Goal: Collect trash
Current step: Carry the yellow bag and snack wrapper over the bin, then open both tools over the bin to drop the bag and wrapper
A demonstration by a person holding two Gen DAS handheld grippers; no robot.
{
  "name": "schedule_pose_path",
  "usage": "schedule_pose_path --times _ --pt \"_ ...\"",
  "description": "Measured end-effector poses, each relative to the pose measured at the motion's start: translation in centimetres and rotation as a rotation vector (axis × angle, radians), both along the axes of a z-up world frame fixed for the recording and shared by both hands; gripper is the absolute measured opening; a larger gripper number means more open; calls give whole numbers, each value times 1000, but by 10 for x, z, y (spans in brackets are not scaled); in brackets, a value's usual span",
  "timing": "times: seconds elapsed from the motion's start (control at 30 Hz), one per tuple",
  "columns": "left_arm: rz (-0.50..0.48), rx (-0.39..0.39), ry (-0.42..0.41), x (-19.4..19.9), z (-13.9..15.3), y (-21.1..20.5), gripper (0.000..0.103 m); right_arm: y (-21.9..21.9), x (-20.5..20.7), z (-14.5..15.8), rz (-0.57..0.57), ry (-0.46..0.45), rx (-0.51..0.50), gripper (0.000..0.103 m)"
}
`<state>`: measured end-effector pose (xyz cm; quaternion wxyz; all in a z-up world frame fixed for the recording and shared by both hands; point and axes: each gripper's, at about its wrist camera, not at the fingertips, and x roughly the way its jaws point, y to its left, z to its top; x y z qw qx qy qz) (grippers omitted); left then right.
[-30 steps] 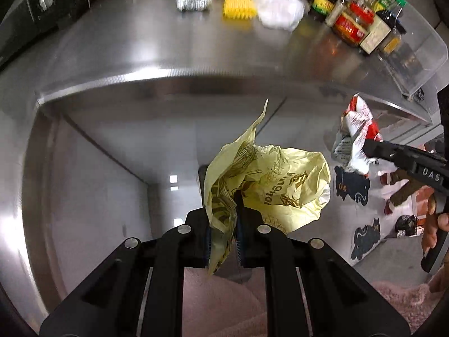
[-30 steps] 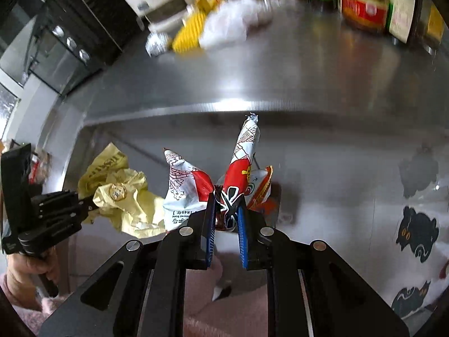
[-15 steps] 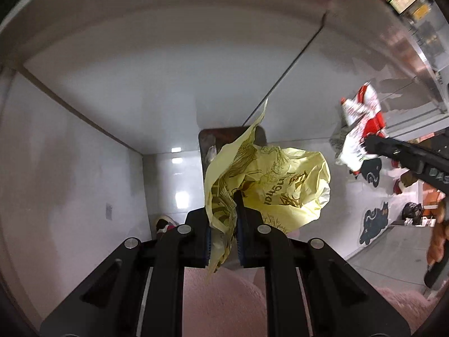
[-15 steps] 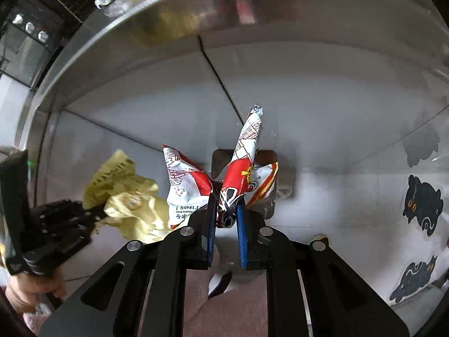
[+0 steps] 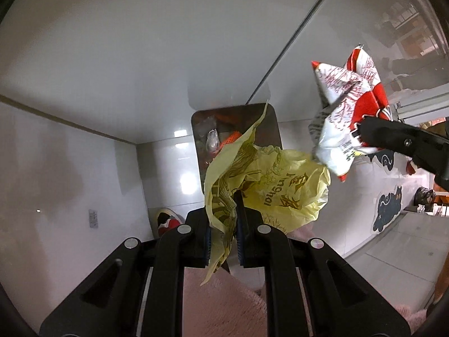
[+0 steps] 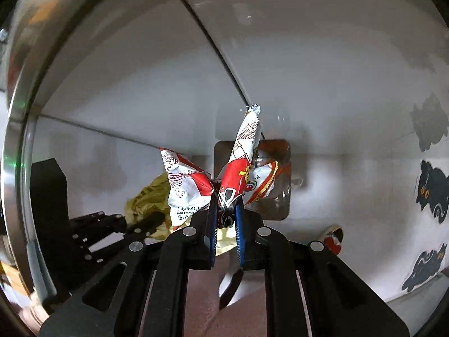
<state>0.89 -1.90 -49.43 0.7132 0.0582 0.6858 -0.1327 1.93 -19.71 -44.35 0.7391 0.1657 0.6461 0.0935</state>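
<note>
My left gripper (image 5: 223,224) is shut on a crumpled yellow plastic bag (image 5: 269,185) with brown print. My right gripper (image 6: 226,210) is shut on a crushed red and white snack wrapper (image 6: 238,168). Both hang above a small square trash bin (image 5: 273,118) on the floor, which has clear and orange scraps inside. In the right wrist view the bin (image 6: 282,213) shows behind the wrapper, and the yellow bag (image 6: 146,202) sits to the left in the left gripper (image 6: 140,224). In the left wrist view the wrapper (image 5: 342,112) hangs at the right in the right gripper (image 5: 362,137).
White cabinet fronts (image 5: 140,56) rise behind the bin, with a dark seam between two doors. The steel counter edge (image 6: 19,140) curves along the left. Black cat stickers (image 6: 429,191) mark the wall at the right. A slipper (image 5: 168,221) lies on the glossy floor.
Both grippers have sunk from counter level toward the floor with their trash still held. The countertop has left the views, and the bin now appears larger below them.
</note>
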Motion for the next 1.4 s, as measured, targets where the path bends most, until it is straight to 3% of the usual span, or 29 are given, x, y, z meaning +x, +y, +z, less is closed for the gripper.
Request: schedule_pose_path --times 0.23,0.47,0.57,0.63,0.7,0.8,0.87,0.9,0.93,1.0,1.1,1.2,1.4 --pt "31 -17 28 13 -14 -2 13 -5 18 -23 -41 66 -9 14" --pt "26 -21 23 22 -15 -8 18 1 28 -24 -48 67 -29 16" --pt "25 -22 20 24 -12 -9 26 2 29 -22 -64 68 -30 20" --pt "24 -20 14 26 -10 -8 31 -1 30 -21 -75 63 -29 34" --pt "28 -21 10 28 -8 -8 33 -2 35 -21 -79 58 -26 42" --pt "38 -26 -3 33 -4 -7 40 0 37 -17 -81 48 -26 43" --pt "42 -26 -16 36 1 -6 47 0 38 -13 -83 39 -33 50" --pt "44 -26 -21 37 4 -6 53 -1 37 -9 -88 29 -42 62" --pt "46 -27 -33 38 8 -5 56 0 36 -6 -91 21 -49 71" --pt "51 -25 -71 38 22 -3 74 -2 32 7 -100 -14 -77 82" --pt "42 -7 -127 36 43 0 87 -6 25 22 -103 -47 -94 96" --pt "3 14 -199 30 70 -1 92 -8 17 40 -59 -66 -122 96" --pt "-8 -5 -303 22 137 3 93 -10 3 99 8 -189 -160 96"
